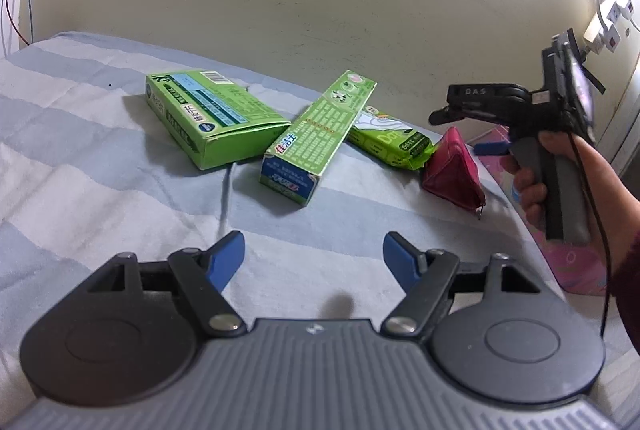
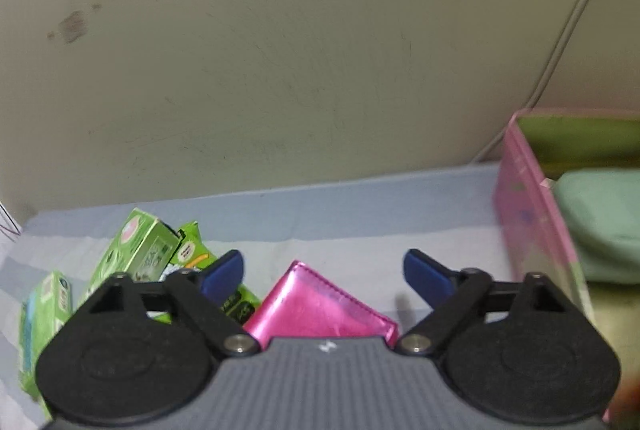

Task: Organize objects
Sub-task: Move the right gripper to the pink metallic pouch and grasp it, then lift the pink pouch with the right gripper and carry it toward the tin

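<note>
Striped bedsheet [image 1: 100,133] | right gripper [image 2: 323,272] wide open, empty, over pink wallet [image 2: 320,310] | next: close, carry to pink bin [image 2: 532,230] at 2 o'clock | left gripper [image 1: 313,258] open, empty

Green toothpaste box [image 1: 316,137], green flat box [image 1: 212,117], shiny pink wallet [image 2: 320,306], pink storage box [image 2: 532,218], blue-and-grey striped sheet [image 1: 80,157].

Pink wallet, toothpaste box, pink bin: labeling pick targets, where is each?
pink wallet [image 2: 320,306], right wrist view, glossy front face.
toothpaste box [image 1: 316,133], left wrist view, top printed face.
pink bin [image 2: 532,226], right wrist view, near side wall.
</note>
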`<act>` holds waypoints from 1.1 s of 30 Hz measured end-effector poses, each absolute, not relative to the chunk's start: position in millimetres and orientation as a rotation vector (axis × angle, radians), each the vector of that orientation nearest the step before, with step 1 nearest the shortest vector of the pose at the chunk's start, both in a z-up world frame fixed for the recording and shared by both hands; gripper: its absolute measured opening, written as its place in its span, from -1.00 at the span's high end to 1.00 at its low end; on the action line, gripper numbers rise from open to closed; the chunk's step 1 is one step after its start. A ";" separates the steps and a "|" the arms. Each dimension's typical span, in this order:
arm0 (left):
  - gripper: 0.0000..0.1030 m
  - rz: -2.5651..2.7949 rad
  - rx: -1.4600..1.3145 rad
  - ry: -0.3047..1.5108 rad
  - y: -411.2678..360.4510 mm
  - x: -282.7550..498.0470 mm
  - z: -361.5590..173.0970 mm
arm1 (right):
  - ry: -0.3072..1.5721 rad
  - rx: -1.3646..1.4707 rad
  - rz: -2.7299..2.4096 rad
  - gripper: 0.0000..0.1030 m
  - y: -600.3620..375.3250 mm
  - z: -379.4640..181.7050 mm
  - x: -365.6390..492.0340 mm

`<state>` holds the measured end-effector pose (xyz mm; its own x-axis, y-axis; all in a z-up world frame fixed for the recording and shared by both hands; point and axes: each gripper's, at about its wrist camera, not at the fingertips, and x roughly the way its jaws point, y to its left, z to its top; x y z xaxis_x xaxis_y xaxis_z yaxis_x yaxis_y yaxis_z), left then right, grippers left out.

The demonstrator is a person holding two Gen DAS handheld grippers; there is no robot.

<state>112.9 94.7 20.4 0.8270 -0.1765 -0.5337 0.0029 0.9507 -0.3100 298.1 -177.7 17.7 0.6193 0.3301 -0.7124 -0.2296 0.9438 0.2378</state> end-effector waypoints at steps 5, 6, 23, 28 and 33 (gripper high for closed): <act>-0.51 -0.103 -0.310 0.582 95.3 113.7 21.1 | 0.931 0.171 0.399 -0.01 -178.1 9.3 290.3; -0.50 -0.111 -0.307 0.575 94.3 113.0 21.6 | 0.921 0.156 0.397 -0.01 -177.7 10.7 279.1; -0.51 -0.056 -0.143 0.535 69.0 102.4 24.1 | 0.757 0.252 0.528 -0.25 -234.6 11.9 80.5; -0.51 -0.040 -0.135 0.549 67.2 104.7 22.9 | 0.760 0.265 0.551 -0.26 -238.3 9.0 78.3; -0.51 -0.012 -0.108 0.570 63.6 107.8 21.6 | 0.734 0.243 0.545 -0.08 -247.1 10.5 63.4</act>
<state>107.8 63.6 21.6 0.8422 -0.0414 -0.5375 -0.0181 0.9943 -0.1050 63.4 -247.1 10.5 0.6121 0.5503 -0.5679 -0.3849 0.8346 0.3940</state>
